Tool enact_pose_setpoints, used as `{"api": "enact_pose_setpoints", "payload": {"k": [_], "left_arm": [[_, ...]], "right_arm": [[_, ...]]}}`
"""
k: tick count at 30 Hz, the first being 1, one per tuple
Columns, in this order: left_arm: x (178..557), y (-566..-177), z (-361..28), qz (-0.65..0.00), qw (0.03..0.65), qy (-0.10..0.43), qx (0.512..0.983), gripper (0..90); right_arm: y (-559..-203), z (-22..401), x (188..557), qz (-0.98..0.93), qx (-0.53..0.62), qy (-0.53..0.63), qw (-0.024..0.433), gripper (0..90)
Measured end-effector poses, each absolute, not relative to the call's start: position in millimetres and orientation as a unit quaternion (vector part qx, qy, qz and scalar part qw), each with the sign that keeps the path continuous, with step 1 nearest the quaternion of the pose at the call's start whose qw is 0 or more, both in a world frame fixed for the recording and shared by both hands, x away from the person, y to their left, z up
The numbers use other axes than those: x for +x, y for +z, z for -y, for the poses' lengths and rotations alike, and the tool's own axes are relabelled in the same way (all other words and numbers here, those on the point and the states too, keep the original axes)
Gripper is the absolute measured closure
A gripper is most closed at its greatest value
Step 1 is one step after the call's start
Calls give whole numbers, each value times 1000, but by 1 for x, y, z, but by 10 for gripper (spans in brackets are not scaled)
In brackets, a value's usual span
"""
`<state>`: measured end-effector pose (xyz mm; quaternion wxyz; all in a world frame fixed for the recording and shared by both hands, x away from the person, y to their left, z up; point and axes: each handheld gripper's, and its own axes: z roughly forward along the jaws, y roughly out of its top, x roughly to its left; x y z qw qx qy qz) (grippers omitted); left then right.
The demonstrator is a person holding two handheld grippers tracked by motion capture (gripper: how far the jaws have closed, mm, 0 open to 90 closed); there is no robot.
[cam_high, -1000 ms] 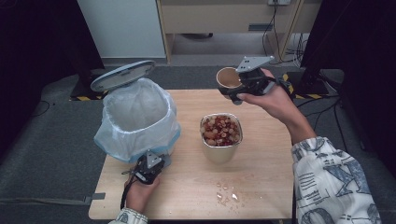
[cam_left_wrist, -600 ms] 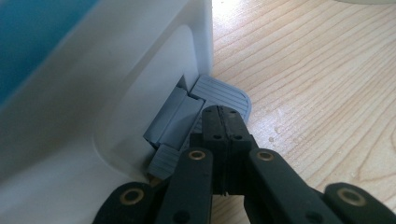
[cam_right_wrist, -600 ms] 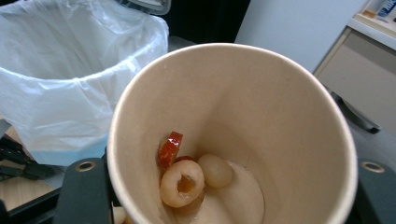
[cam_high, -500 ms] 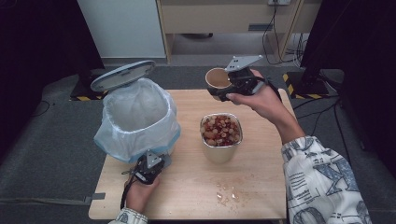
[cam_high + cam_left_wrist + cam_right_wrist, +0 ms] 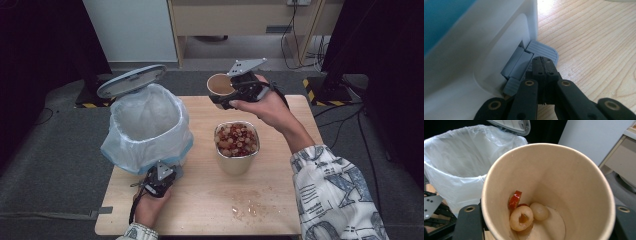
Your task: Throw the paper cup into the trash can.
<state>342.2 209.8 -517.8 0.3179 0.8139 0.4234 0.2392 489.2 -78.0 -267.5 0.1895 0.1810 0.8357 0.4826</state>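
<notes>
A tan paper cup [image 5: 220,86] is held in the air over the table's far edge, tilted, mouth toward the bin. Inside it lie a few pieces — a pale ring-shaped slice [image 5: 521,218], a pale round one [image 5: 539,211] and a red slice [image 5: 515,198] on edge. The white pedal bin [image 5: 146,131] stands at the table's left, lid up, lined with a clear bag, its grey pedal [image 5: 541,50] low at the front.

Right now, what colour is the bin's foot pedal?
Grey, ribbed foot pedal; clearest in the left gripper view.

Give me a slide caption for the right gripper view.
Right gripper holds a paper cup with leftover fruit slices, lined bin behind.
</notes>
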Motion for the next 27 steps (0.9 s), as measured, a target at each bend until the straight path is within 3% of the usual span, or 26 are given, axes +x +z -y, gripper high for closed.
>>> {"api": "enact_pose_setpoints", "payload": {"k": [27], "left_arm": [[342, -518, -209, -424, 317, 241, 814, 892]], "right_arm": [[-267, 16, 478, -840, 171, 499, 132, 313]]}}
